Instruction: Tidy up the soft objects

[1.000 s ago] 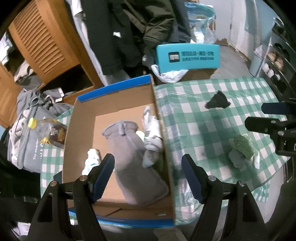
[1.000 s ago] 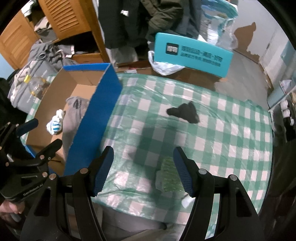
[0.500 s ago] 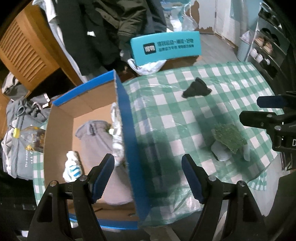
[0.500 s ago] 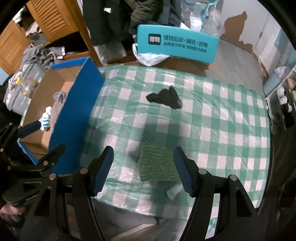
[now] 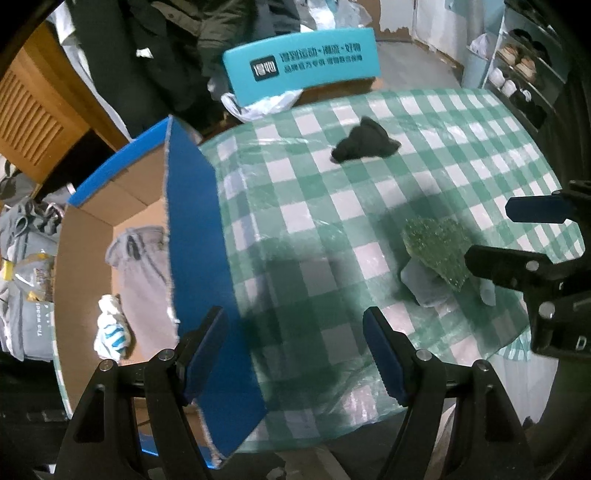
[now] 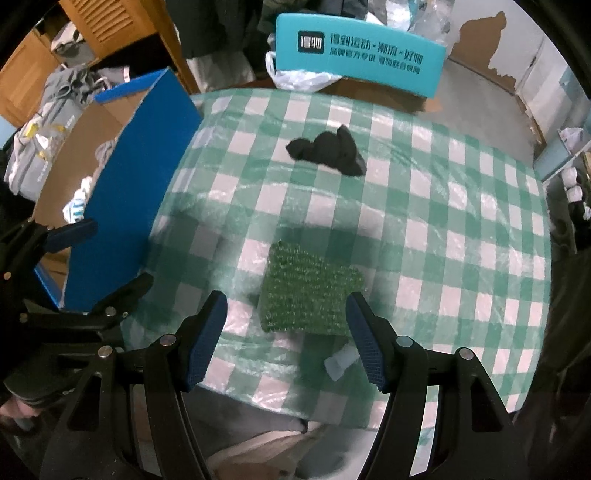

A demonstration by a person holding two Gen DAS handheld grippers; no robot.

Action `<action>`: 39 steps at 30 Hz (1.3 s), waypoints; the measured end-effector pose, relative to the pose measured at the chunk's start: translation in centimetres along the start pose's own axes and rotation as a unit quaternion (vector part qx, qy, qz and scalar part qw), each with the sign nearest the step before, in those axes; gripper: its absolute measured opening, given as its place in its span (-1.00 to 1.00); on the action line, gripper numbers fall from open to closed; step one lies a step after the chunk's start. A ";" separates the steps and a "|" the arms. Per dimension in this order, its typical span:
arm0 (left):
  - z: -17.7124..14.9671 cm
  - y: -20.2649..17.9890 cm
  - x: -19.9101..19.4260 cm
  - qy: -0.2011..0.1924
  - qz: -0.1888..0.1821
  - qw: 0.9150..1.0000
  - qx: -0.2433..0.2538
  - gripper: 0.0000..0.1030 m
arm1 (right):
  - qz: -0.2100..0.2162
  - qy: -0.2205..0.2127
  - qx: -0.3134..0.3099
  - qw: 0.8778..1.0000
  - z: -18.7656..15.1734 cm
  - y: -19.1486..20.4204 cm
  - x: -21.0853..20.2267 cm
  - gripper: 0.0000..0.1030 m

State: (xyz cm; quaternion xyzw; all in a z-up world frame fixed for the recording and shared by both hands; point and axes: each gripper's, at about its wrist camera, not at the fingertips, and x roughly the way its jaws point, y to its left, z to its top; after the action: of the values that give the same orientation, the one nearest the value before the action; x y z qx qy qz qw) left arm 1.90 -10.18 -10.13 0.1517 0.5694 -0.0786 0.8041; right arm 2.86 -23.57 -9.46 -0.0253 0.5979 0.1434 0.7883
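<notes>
A green fuzzy pad (image 6: pixel 308 291) lies on the checked tablecloth (image 6: pixel 461 229) just ahead of my open, empty right gripper (image 6: pixel 286 332); it also shows in the left wrist view (image 5: pixel 437 249). A black soft item (image 6: pixel 327 149) lies farther back on the cloth, also in the left wrist view (image 5: pixel 364 144). A blue-edged cardboard box (image 5: pixel 192 236) at the left holds a grey soft item (image 5: pixel 142 280) and a white-and-blue bundle (image 5: pixel 110 332). My left gripper (image 5: pixel 293 354) is open and empty over the box's right wall.
A small white tube (image 6: pixel 341 360) lies beside the green pad near the table's front edge. A teal chair back (image 6: pixel 358 53) with a plastic bag stands behind the table. Clothes and wooden furniture (image 6: pixel 103 22) crowd the back left. Shelves (image 5: pixel 524 77) stand at the right.
Both grippers have moved right and forward. The left one went from over the box interior to its right wall. The green pad now sits closer between the right gripper's fingers.
</notes>
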 end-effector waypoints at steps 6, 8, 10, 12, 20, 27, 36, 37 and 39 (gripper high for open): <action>-0.1 -0.8 1.4 0.019 0.000 1.000 0.002 0.49 | 0.010 0.018 0.005 1.000 -0.5 -0.4 1.6 0.30; -0.1 -0.8 1.8 0.023 0.002 1.000 0.002 0.49 | 0.009 0.028 0.003 1.000 -0.8 -0.4 2.5 0.30; -0.1 -0.8 2.2 0.028 0.003 1.000 0.002 0.49 | 0.007 0.036 0.000 0.999 -0.9 -0.3 3.2 0.30; 0.0 -0.9 2.6 0.033 0.004 0.999 0.003 0.49 | 0.006 0.043 -0.003 0.999 -1.1 -0.2 3.9 0.30; -0.1 -1.2 3.4 0.043 0.006 0.999 0.009 0.49 | -0.006 0.055 -0.009 0.998 -1.2 -0.7 5.8 0.30; 0.1 -1.4 4.1 0.049 0.004 0.999 0.013 0.49 | 0.018 0.054 0.024 0.998 -0.3 -2.4 6.6 -0.28; 0.3 -1.8 4.9 0.054 0.002 0.998 0.015 0.50 | 0.002 0.041 0.082 0.996 1.2 -5.8 7.6 -0.46; 0.4 -1.9 5.0 0.055 0.001 0.998 0.016 0.51 | 0.000 0.041 0.087 0.995 1.3 -6.1 7.7 -0.46; 0.5 -2.0 5.2 0.056 0.000 0.998 0.018 0.57 | 0.000 0.037 0.101 0.994 1.6 -7.1 8.0 -0.46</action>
State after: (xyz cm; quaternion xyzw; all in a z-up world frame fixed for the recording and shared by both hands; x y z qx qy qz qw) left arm 3.48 -11.99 -15.17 0.1708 0.6121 -0.0800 0.7679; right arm 8.10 -28.44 -17.52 0.0491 0.6381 0.0811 0.7641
